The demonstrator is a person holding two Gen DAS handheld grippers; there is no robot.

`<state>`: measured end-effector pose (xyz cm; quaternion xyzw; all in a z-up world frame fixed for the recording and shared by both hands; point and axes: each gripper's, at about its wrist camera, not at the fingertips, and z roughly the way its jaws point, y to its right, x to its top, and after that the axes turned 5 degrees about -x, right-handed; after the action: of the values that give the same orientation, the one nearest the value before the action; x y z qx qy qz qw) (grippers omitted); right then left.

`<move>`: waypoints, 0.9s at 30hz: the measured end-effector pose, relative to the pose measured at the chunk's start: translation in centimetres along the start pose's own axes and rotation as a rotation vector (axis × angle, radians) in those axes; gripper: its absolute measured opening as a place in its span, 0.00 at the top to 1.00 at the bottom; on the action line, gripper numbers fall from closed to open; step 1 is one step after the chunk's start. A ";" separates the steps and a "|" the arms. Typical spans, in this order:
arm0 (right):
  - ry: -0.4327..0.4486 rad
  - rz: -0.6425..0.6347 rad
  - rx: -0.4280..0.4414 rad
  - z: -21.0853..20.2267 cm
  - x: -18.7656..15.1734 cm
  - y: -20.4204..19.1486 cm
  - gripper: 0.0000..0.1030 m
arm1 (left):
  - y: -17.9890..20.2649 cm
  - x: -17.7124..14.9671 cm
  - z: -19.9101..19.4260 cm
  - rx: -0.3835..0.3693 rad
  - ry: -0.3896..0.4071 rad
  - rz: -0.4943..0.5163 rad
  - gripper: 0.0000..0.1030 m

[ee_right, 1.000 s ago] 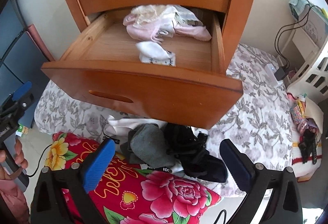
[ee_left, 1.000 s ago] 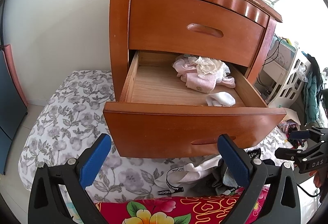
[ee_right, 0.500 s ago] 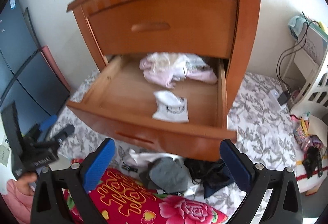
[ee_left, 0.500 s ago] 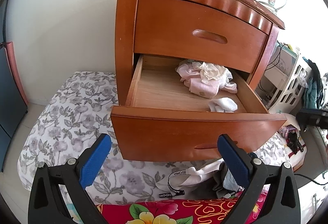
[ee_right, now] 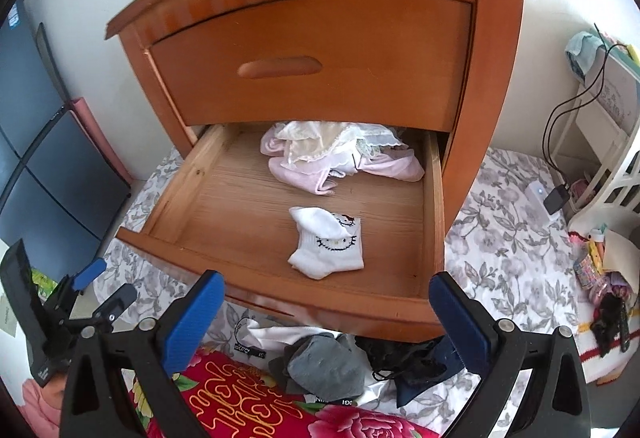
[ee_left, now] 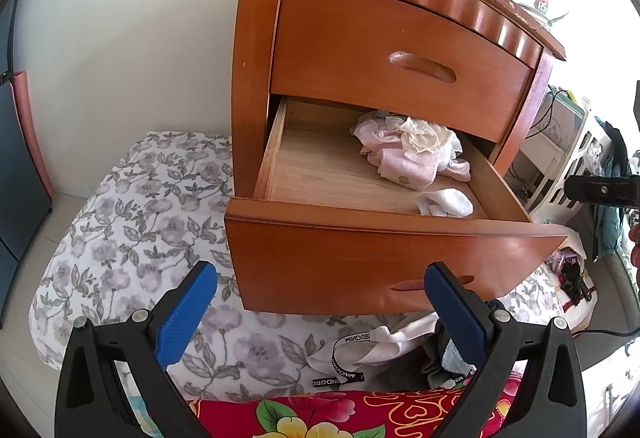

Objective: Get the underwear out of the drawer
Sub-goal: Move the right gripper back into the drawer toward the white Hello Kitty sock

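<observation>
The lower drawer (ee_right: 240, 266) (ee_left: 384, 254) of a brown wooden nightstand (ee_right: 316, 49) stands pulled out. At its back lies a heap of pink and cream underwear (ee_right: 336, 157) (ee_left: 412, 153). Nearer the front rests a folded white sock with a cat face (ee_right: 328, 244) (ee_left: 446, 202). My right gripper (ee_right: 324, 314) is open and empty, just in front of and above the drawer's front edge. My left gripper (ee_left: 318, 300) is open and empty too, lower down, facing the drawer front. The left gripper (ee_right: 100, 292) also shows at the lower left of the right wrist view.
Below the drawer, white, grey and black garments (ee_right: 332, 362) lie on a floral sheet (ee_left: 132, 238) and a red flowered blanket (ee_right: 248, 402). The upper drawer (ee_right: 312, 61) is closed. A white shelf with cables (ee_right: 600, 125) stands at the right, dark blue panels (ee_right: 44, 157) at the left.
The right gripper has risen and moved closer over the drawer, so I now look down into it. The left gripper has shifted slightly; the drawer's contents have not moved.
</observation>
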<state>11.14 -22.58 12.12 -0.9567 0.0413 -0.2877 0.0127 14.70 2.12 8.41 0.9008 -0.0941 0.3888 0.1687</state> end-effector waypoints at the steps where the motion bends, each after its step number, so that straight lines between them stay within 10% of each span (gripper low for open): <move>1: -0.007 0.003 -0.001 0.3 0.2 0.0 0.00 | -0.1 0.0 0.1 -0.001 -0.001 -0.002 0.00; 27: -0.336 0.002 -0.005 13.3 6.3 -0.7 0.00 | -1.5 -0.2 1.8 -0.012 -0.023 -0.015 0.00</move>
<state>23.81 -22.40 4.52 -0.9914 0.0401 -0.1237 0.0173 16.19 2.79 6.75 0.9050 -0.0916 0.3765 0.1757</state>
